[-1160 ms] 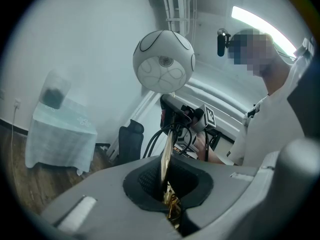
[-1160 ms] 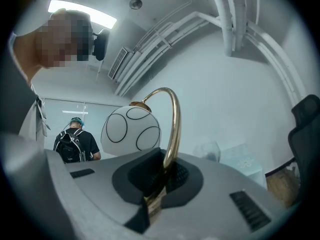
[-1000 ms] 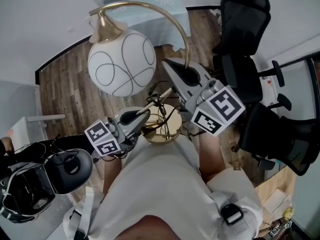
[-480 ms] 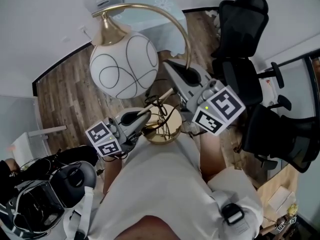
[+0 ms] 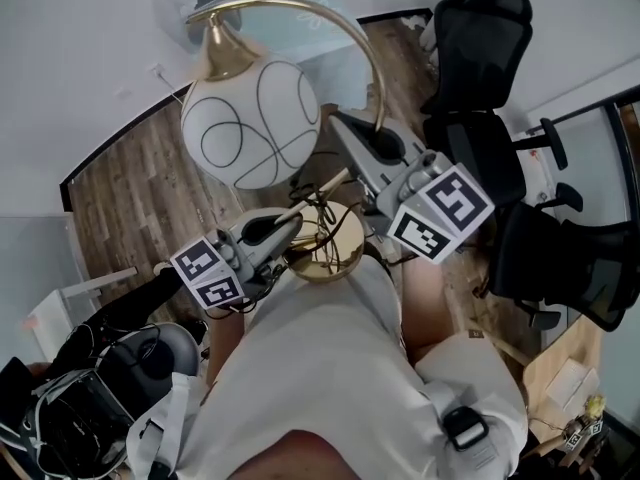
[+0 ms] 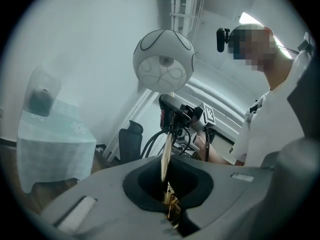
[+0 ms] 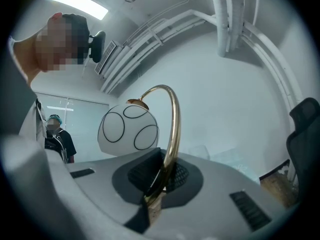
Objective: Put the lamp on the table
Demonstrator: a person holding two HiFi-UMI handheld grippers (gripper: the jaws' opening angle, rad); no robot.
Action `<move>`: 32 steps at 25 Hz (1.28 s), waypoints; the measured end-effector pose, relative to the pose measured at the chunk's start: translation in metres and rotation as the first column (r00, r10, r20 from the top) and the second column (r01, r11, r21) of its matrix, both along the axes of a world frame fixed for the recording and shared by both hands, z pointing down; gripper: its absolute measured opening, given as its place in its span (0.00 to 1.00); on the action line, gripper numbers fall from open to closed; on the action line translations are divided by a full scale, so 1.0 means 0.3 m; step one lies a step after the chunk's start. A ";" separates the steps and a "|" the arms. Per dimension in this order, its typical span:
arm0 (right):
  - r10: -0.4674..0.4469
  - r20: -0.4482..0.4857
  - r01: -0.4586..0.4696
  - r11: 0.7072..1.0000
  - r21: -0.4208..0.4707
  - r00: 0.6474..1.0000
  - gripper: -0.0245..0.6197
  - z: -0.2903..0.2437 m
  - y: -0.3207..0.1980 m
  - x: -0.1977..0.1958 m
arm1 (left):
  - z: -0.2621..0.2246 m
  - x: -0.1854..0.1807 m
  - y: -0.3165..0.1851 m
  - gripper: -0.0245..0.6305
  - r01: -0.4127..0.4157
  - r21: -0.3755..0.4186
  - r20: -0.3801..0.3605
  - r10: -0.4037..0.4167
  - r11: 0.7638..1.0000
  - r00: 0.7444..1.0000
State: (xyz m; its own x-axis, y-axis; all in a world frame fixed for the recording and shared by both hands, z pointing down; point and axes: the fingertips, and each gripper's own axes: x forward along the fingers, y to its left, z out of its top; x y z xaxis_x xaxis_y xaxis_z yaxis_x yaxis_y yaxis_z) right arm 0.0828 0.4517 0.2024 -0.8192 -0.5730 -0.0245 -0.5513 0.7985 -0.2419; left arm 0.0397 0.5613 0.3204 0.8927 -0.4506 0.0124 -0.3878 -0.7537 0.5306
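Note:
The lamp has a white globe shade (image 5: 250, 118) with black looping lines, a curved brass arm (image 5: 362, 48) and a round brass base (image 5: 326, 244) with black cord bunched on it. It hangs above the wooden floor, held by both grippers. My left gripper (image 5: 288, 228) is shut on the straight brass rod (image 6: 165, 164) just above the base. Higher up, my right gripper (image 5: 348, 136) is shut on the curved arm (image 7: 172, 129). The table (image 5: 300, 23), under a pale blue cloth, stands ahead past the shade, and the left gripper view shows the table (image 6: 50, 134) at its left.
Black office chairs (image 5: 480, 48) (image 5: 560, 258) stand to the right. A helmet and dark gear (image 5: 100, 388) lie at the lower left. Another person (image 7: 55, 134) stands in the background of the right gripper view. Wooden floor (image 5: 130, 188) runs up to a white wall.
The lamp and both grippers have travelled forward toward the table. The floor, chairs and the gear at the lower left have slid down and outward in the head view. Both grips are unchanged.

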 end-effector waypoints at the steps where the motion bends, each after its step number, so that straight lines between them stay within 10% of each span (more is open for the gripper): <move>1: 0.004 -0.002 -0.004 1.000 -0.001 1.000 0.04 -0.007 -0.028 -0.004 | -0.008 -0.004 -0.026 0.04 -0.004 -0.003 -0.001 0.004 1.000 1.000; 32: -0.132 0.013 0.132 0.991 -0.019 0.991 0.04 0.035 -0.592 0.009 | 0.041 0.054 -0.576 0.04 0.083 -0.034 -0.017 -0.083 0.996 0.996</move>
State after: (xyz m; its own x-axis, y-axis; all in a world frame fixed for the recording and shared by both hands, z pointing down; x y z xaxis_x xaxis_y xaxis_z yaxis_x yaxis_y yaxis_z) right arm 0.0856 0.2742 0.2128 -0.8875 -0.4602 -0.0240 -0.4383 0.8590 -0.2645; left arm 0.0559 0.3885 0.3327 0.8523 -0.5228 0.0130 -0.4386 -0.7010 0.5623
